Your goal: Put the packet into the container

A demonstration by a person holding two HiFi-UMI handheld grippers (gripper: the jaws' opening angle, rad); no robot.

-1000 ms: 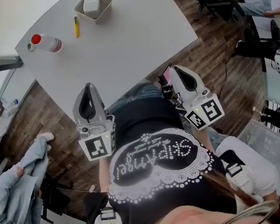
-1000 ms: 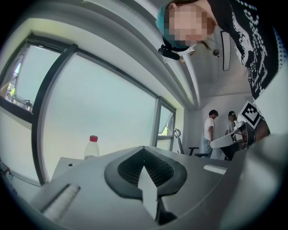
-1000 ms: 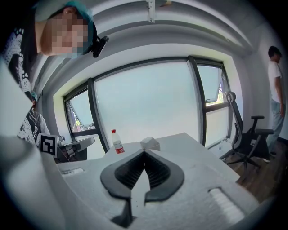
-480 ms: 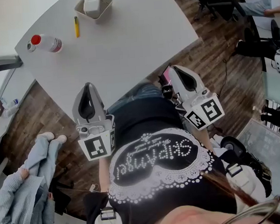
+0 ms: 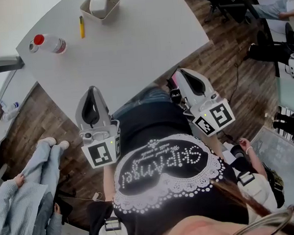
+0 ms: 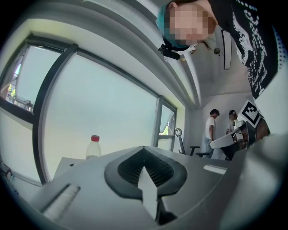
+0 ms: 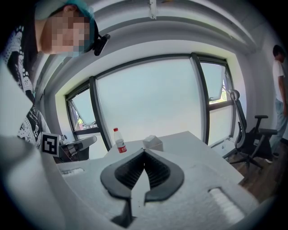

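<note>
At the far end of the bench [image 5: 130, 44] the white packet [image 5: 98, 1] looks to lie already in the container [image 5: 112, 9], so with my left gripper [image 5: 92, 89] and right gripper [image 5: 180, 72] both closed, empty and near my body, I'd hold off, reaching only to check it sits flat

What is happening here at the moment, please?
A person holds a hand-held gripper in each hand, close to the body at the near edge of the table. The left hand-held gripper and the right hand-held gripper are both shut and empty. Far across the table, a white packet already lies in the container, near a thin yellow thing and a red-capped bottle. Nothing is being handled.
</note>
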